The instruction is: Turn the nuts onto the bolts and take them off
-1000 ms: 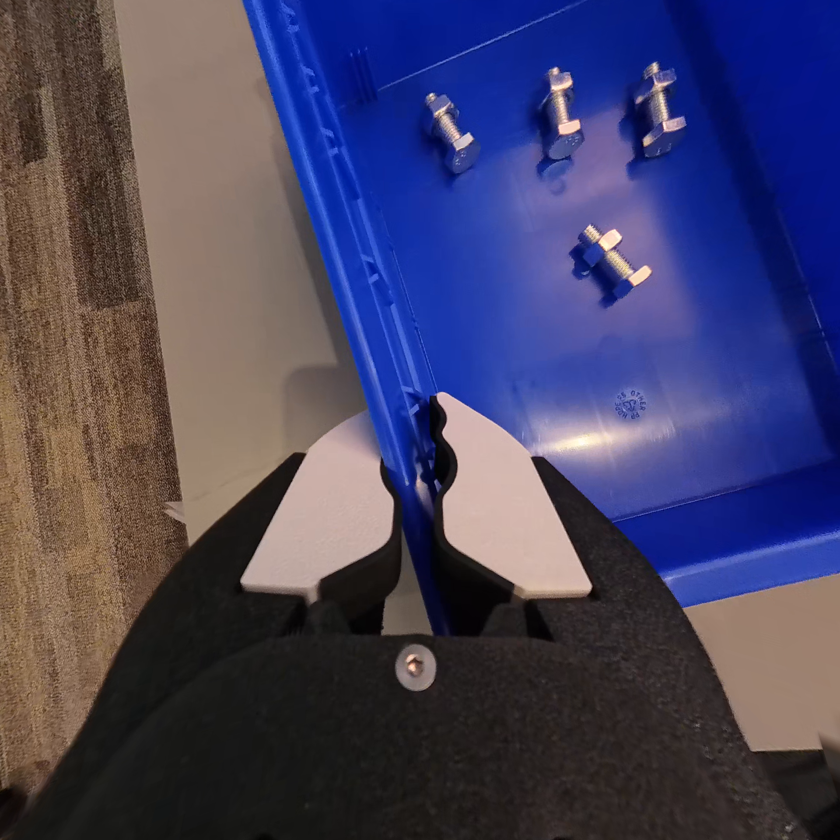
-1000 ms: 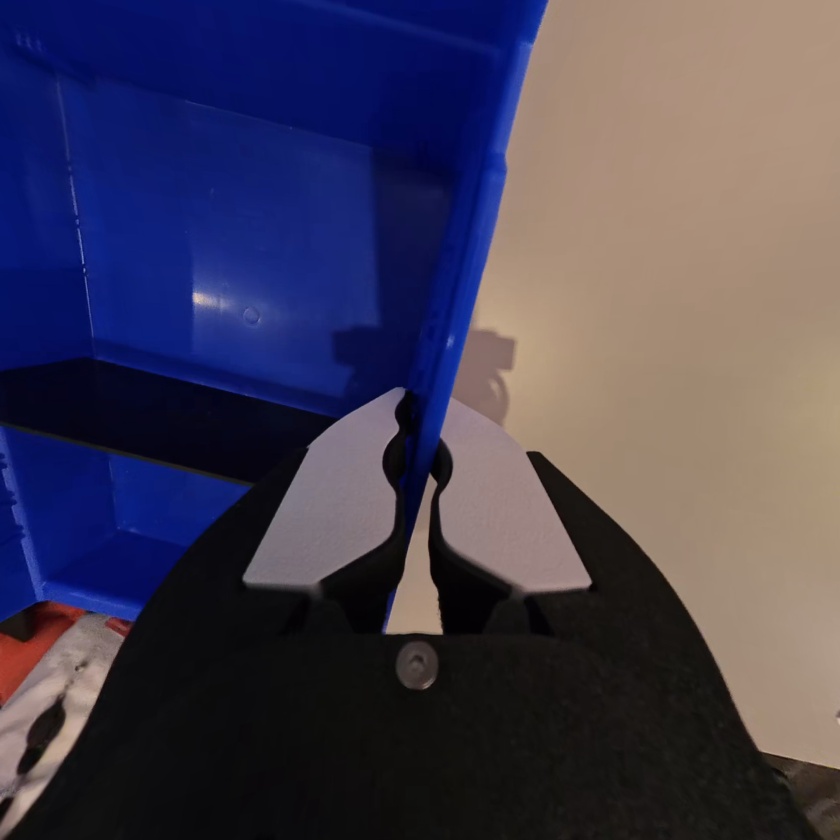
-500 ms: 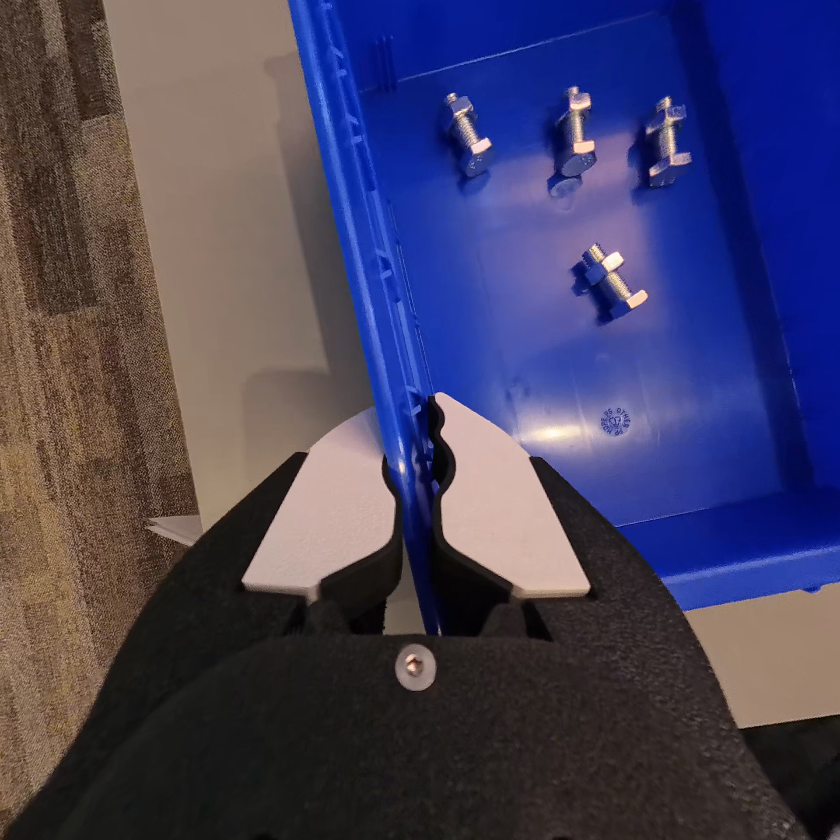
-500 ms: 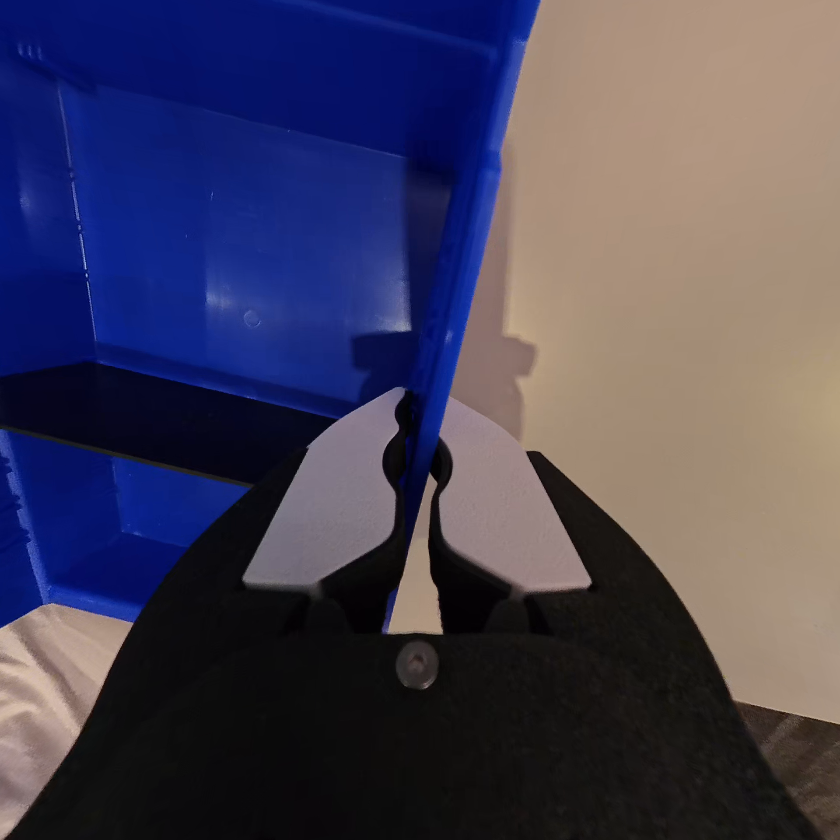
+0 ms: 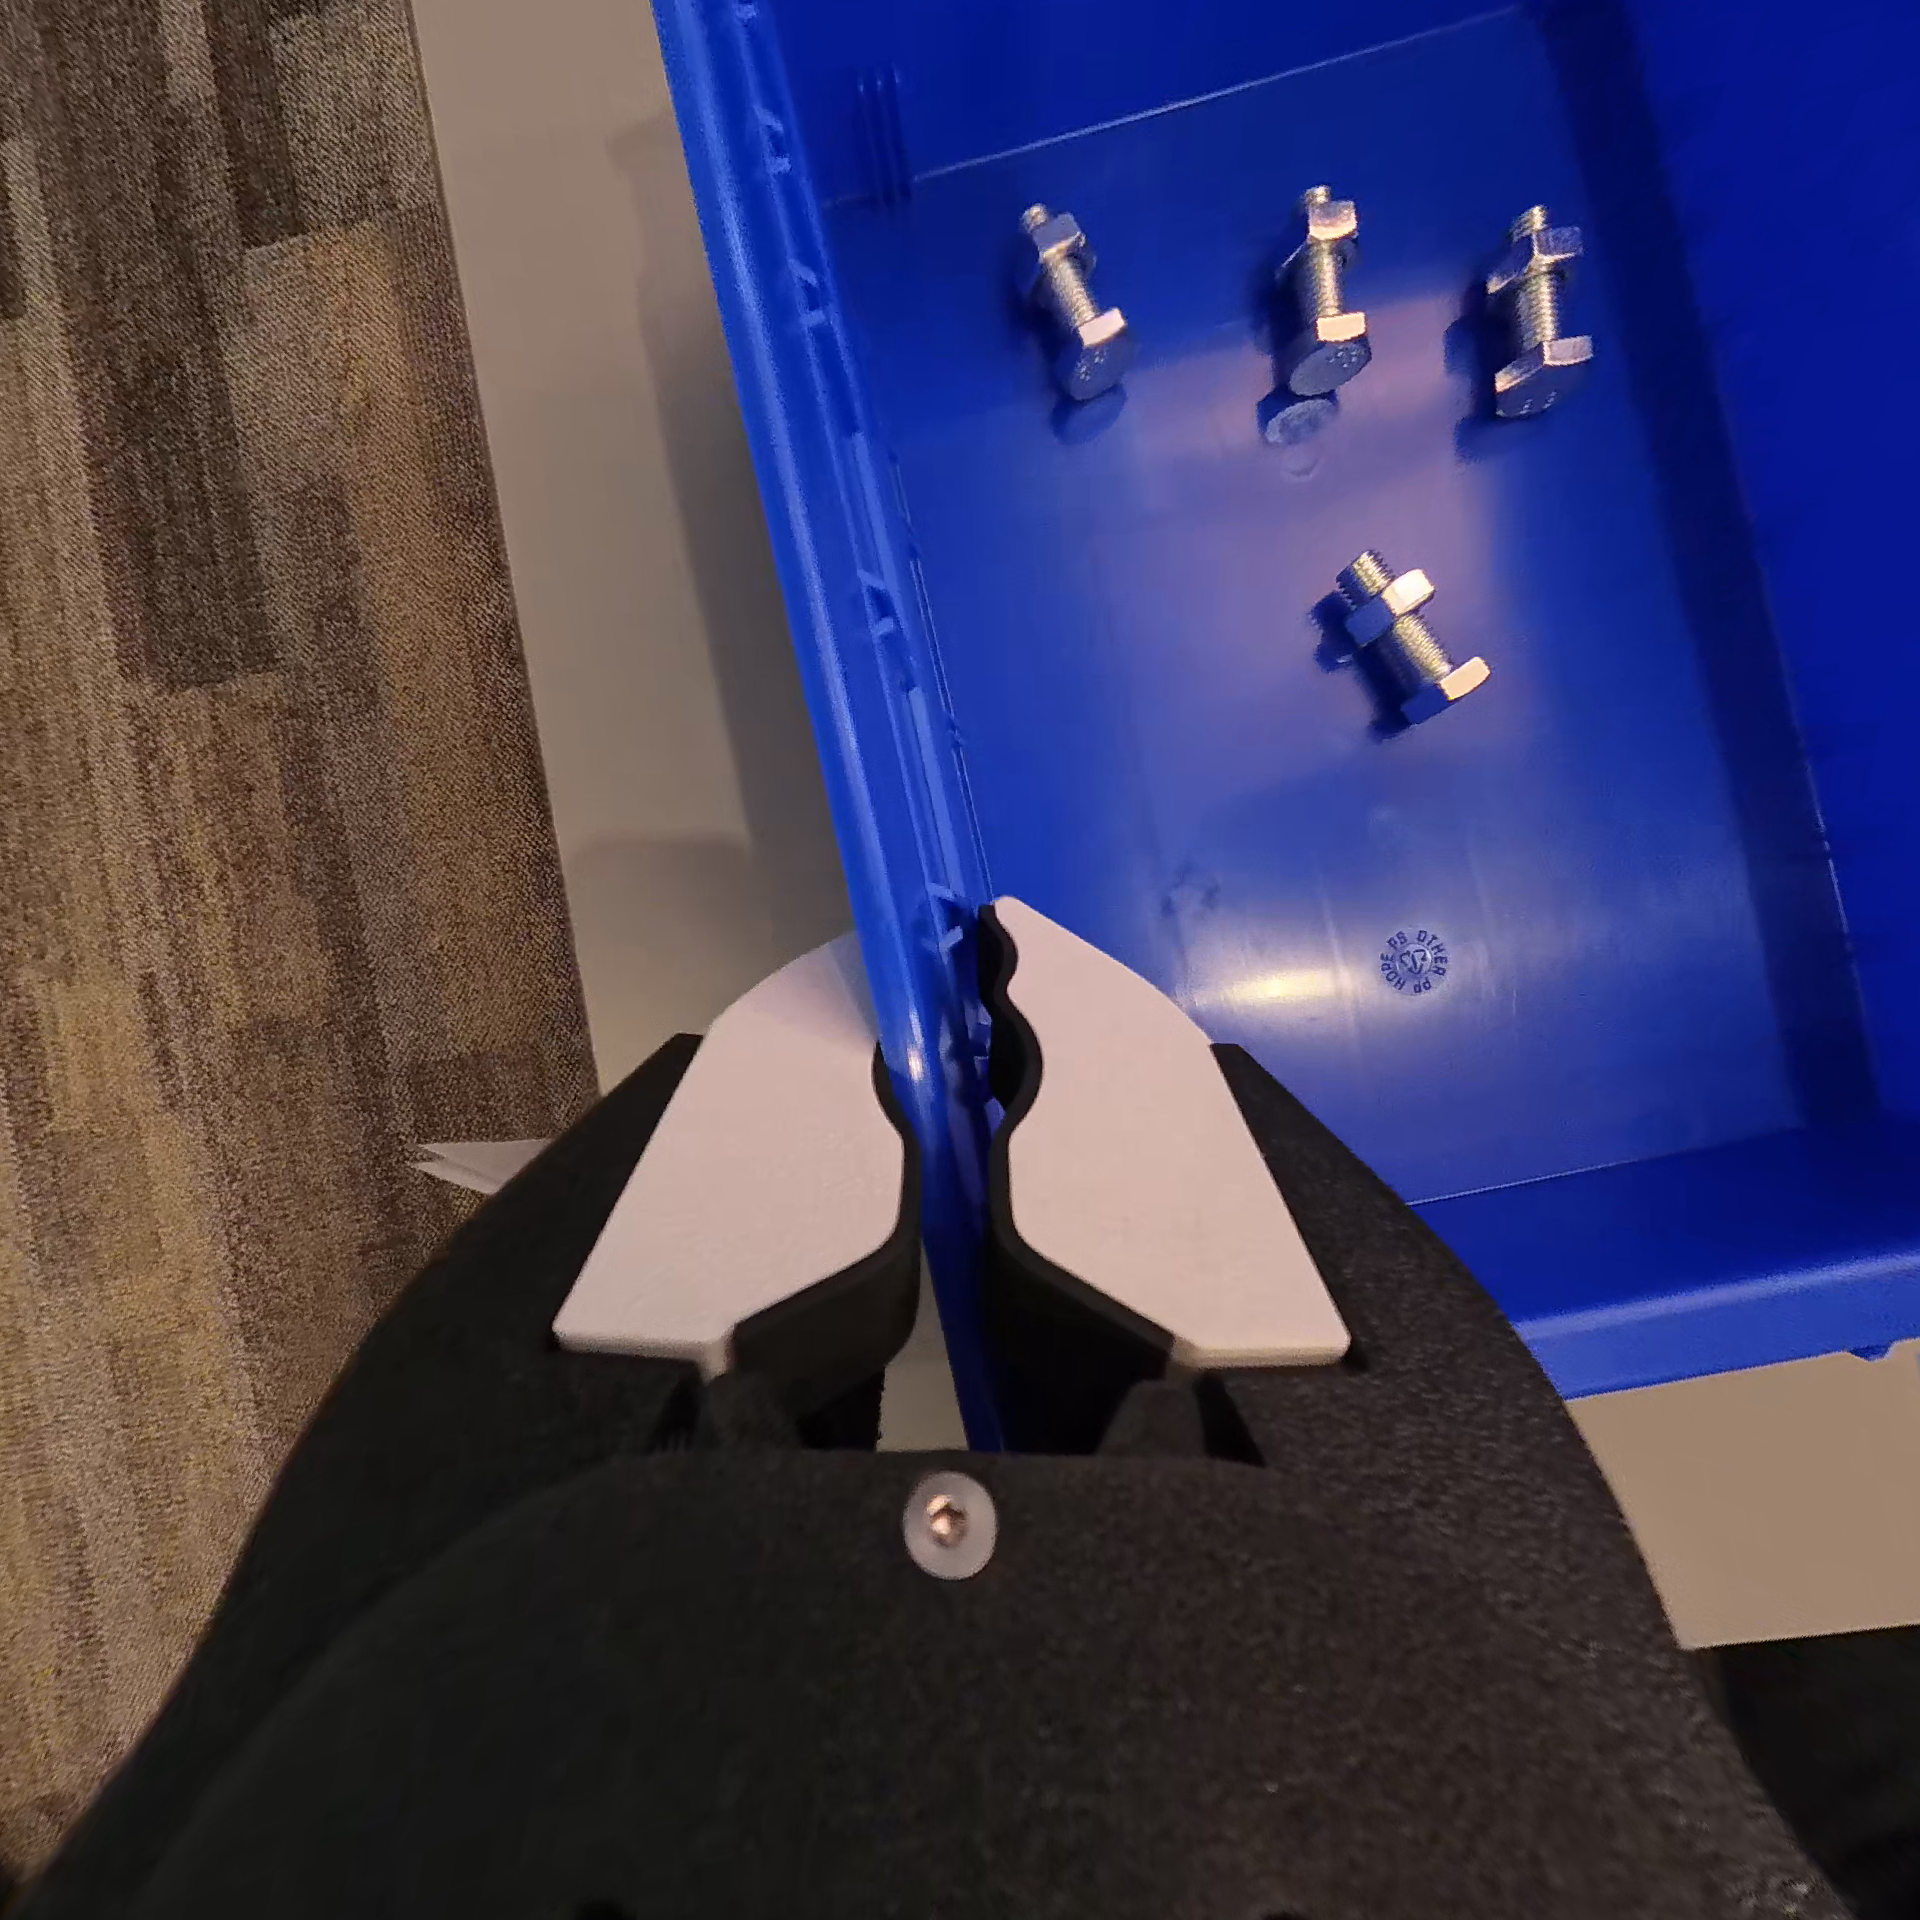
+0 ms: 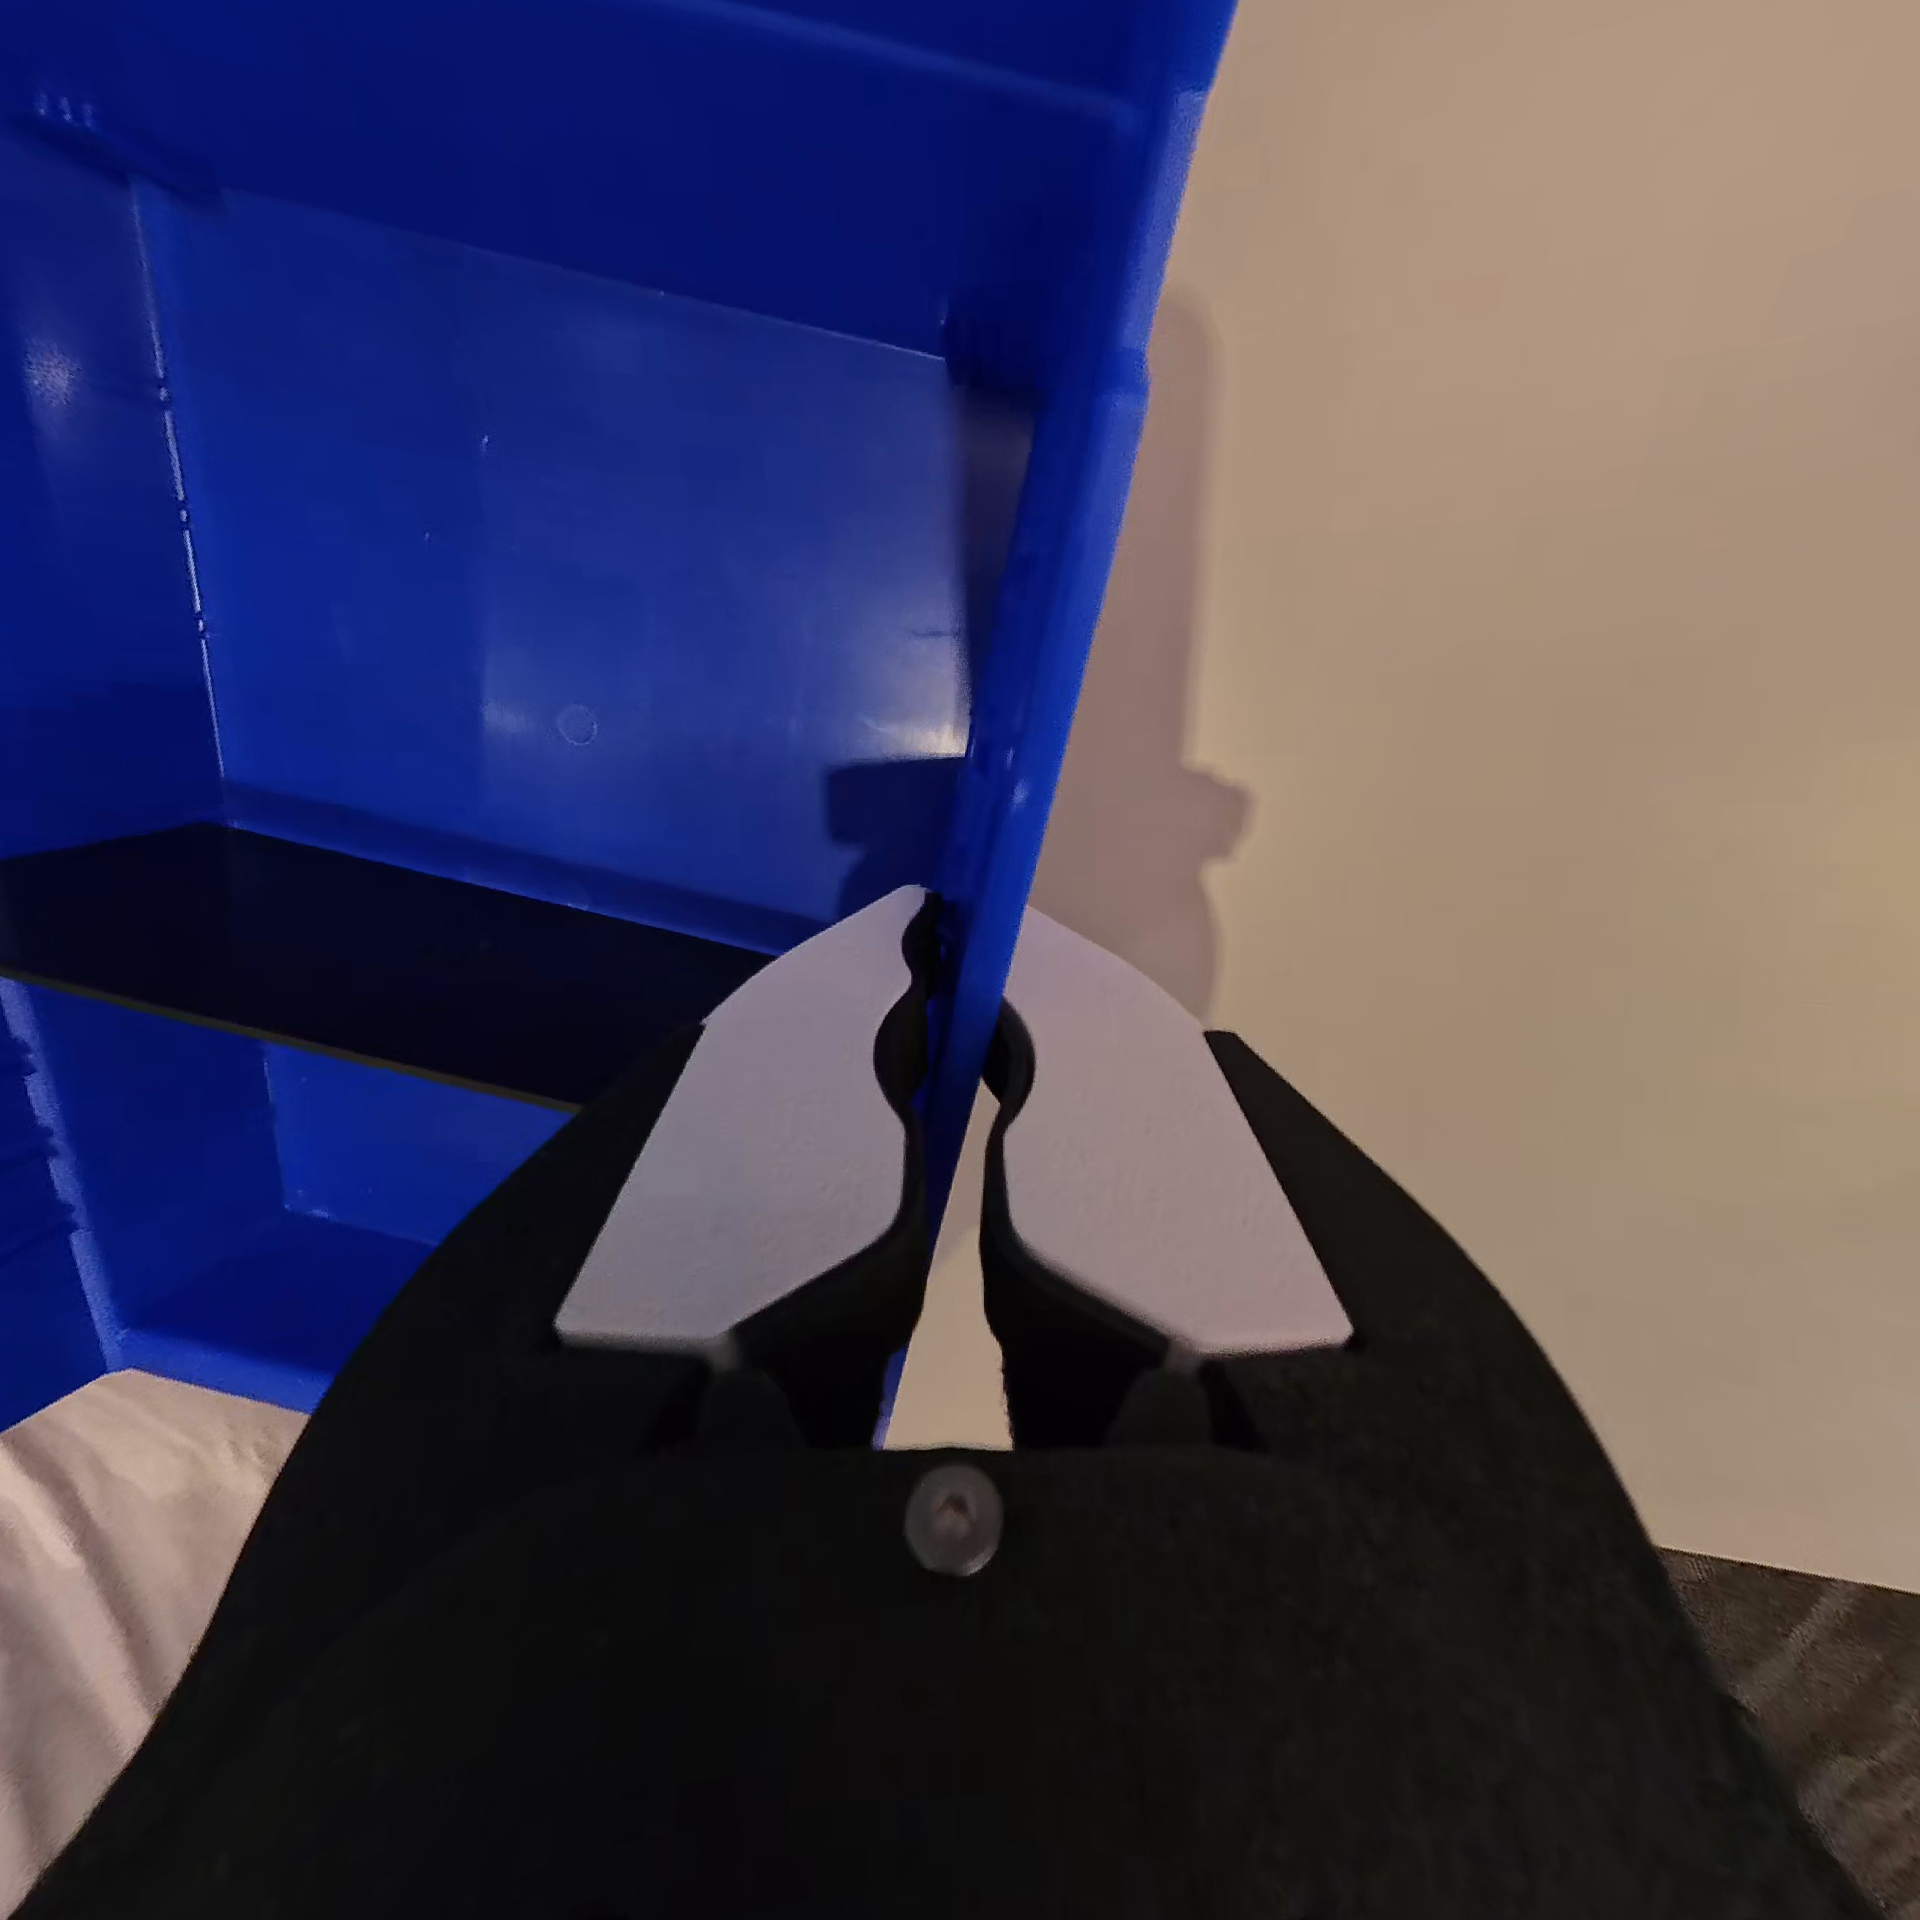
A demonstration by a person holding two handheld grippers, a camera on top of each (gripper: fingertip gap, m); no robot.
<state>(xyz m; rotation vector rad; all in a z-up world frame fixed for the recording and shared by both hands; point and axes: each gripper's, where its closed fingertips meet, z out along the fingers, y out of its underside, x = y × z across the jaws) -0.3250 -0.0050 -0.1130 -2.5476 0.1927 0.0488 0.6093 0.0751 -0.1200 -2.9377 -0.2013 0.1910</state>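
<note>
Left gripper (image 5: 951,997) with its pale grey fingers is clamped right onto the side wall of a glossy blue plastic bin (image 5: 1558,1320), and the right gripper (image 6: 961,1003) is pinching the opposite wall the same way, so both are closed on the rim and neither has any hardware in it. Inside, on the bin floor, there are four small shiny steel bolts with nuts already threaded on: three in a row near the far wall, the left bolt (image 5: 1070,307), the middle bolt (image 5: 1320,301), the right bolt (image 5: 1532,312), plus a fourth bolt (image 5: 1397,649) lying nearer, all well ahead of the left gripper and off to its right. My guess is they'll be hard, light for the grip but slippery, and they'll roll on that slick plastic, so I'd grab one by the flats of the hex head with one gripper and the hex nut with the other, never on the threads. Bin sits on a pale tabletop (image 5: 582,520), with brownish carpet (image 5: 208,623) beyond the edge
</note>
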